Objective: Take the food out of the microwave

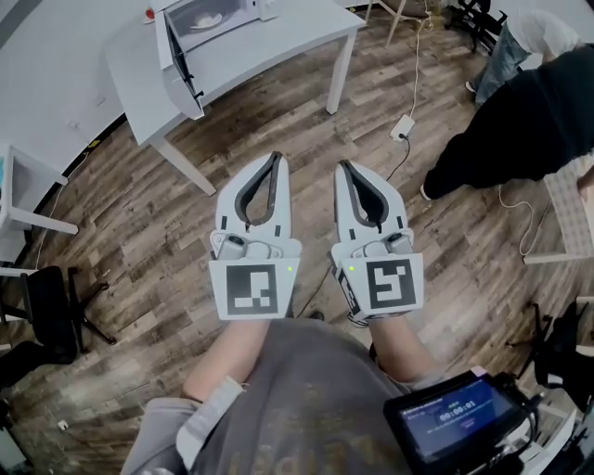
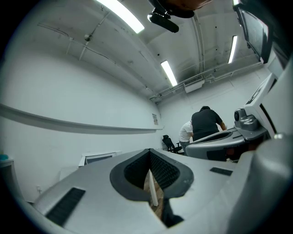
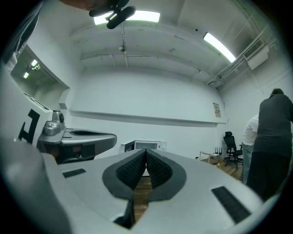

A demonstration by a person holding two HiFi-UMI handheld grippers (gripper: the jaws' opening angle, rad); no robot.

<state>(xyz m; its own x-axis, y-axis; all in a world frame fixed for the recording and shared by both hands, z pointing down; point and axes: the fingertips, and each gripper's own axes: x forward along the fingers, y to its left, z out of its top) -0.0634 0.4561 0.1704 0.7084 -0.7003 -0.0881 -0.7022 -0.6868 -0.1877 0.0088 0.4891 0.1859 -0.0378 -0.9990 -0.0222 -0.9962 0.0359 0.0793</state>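
The white microwave (image 1: 218, 17) stands on a white table (image 1: 278, 51) at the far top left of the head view, its door (image 1: 178, 57) swung open. Inside it lies a pale plate of food (image 1: 206, 19), too small to make out. My left gripper (image 1: 277, 159) and right gripper (image 1: 342, 165) hang side by side over the wooden floor, well short of the table, both shut with nothing between the fingers. The right gripper view looks level over the right gripper (image 3: 145, 150) at the microwave (image 3: 142, 146) far ahead. In the left gripper view the left gripper (image 2: 149, 151) has its tips together.
A person in dark clothes (image 1: 520, 121) bends over at the right. A cable with a white adapter (image 1: 402, 128) lies on the floor near the table leg. A black chair (image 1: 56, 311) and another white table (image 1: 20, 190) stand at the left. A screen device (image 1: 455, 417) sits at bottom right.
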